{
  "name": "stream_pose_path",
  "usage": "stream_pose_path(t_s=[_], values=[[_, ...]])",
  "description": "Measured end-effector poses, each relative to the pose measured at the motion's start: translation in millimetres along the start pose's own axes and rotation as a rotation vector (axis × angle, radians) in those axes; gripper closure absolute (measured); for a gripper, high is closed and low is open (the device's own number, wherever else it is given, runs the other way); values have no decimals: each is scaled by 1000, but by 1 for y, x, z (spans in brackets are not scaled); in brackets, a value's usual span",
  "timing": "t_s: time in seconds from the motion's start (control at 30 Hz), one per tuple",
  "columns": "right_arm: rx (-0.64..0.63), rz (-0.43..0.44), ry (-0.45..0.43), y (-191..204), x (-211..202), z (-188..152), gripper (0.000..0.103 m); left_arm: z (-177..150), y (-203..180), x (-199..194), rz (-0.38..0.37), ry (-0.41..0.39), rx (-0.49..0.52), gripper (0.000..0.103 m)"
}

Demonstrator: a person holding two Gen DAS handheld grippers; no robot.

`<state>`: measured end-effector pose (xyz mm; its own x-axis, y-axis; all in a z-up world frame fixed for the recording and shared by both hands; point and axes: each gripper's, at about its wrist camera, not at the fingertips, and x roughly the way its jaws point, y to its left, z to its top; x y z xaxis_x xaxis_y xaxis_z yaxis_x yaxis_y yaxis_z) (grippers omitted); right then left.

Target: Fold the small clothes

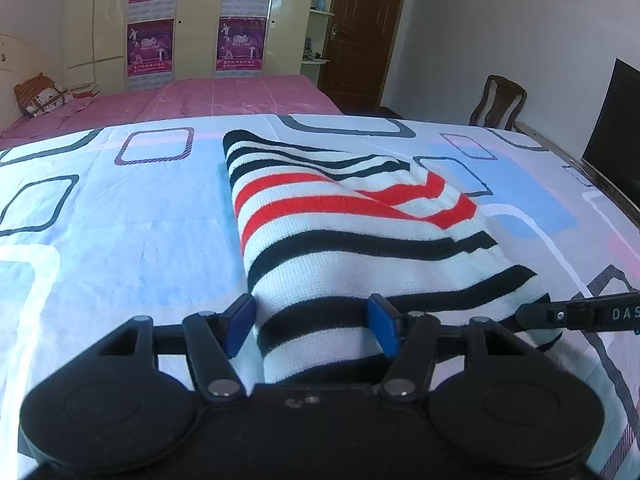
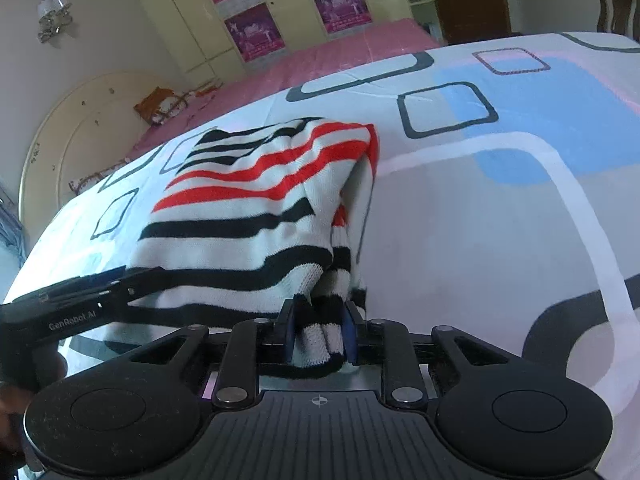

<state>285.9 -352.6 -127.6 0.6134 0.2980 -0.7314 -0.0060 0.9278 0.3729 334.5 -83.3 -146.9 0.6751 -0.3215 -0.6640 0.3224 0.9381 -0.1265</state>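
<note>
A white knitted sweater (image 1: 340,220) with black and red stripes lies folded lengthwise on a patterned sheet (image 1: 120,220). My left gripper (image 1: 312,328) stands open over the sweater's near end: its left pad is just off the left edge and its right pad is over the cloth. My right gripper (image 2: 320,334) is shut on the bunched near right corner of the sweater (image 2: 240,208), and the striped layers are squeezed between its blue pads. In the left wrist view the right gripper (image 1: 524,314) reaches in from the right at that corner. The right wrist view shows the left gripper (image 2: 136,280) at the left.
The sheet (image 2: 480,220) covers a wide surface whose wooden edge (image 1: 568,160) runs along the right. Behind it are a pink bed (image 1: 240,92), a wardrobe (image 1: 192,20) with posters, a brown door (image 1: 360,32), a wooden chair (image 1: 500,104) and a dark screen (image 1: 616,128).
</note>
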Motion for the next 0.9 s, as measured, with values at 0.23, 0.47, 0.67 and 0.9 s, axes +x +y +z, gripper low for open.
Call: stream_pose_path(t_s=[0.23,0.47,0.67,0.9], values=[[67,23,21,-15,0,1,86,9,6,-4,-28,23,-17,43],[62,29,-79,-6,-3,45,53,43,10,-6,-44,-48,-12,45],[147,32,-58,-19,40,85,53,66,14,27,-13,-49,-11,53],[238,56,-13,-33,88,112,55,76,26,59,16,-46,-21,56]])
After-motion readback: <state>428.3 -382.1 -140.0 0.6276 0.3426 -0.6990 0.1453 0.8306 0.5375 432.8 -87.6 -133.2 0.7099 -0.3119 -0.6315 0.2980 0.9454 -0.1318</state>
